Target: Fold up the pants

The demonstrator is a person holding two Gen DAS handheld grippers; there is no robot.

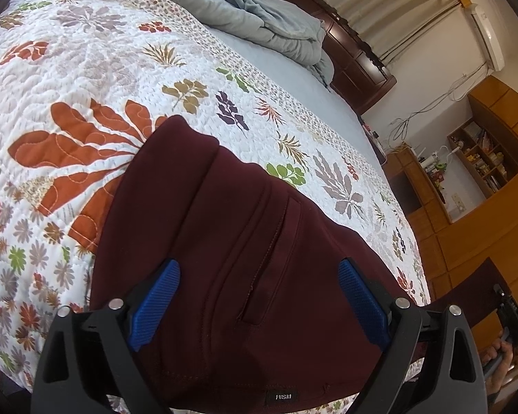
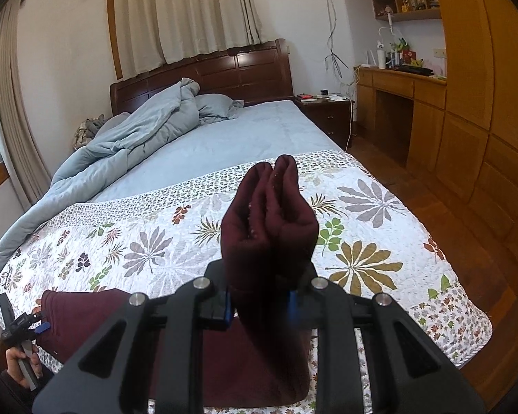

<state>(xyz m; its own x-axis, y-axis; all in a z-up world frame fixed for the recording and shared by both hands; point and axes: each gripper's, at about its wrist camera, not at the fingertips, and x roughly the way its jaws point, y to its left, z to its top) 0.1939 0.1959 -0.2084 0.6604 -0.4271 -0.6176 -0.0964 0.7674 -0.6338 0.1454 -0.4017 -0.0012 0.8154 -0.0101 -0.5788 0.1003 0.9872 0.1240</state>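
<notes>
1. The maroon pants (image 1: 231, 241) lie near the bed's foot edge on the floral quilt (image 1: 86, 79); the quilt beyond is bare.
2. The left gripper (image 1: 259, 303) is spread above the waistband; the right gripper (image 2: 260, 305) pinches bunched legs that hide its pads.

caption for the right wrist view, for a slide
Right gripper shut on bunched maroon pants, lifted over the floral quilt.

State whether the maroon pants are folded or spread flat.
Partly folded: the pants are bunched in layers in the right gripper, the rest lying on the quilt.
</notes>
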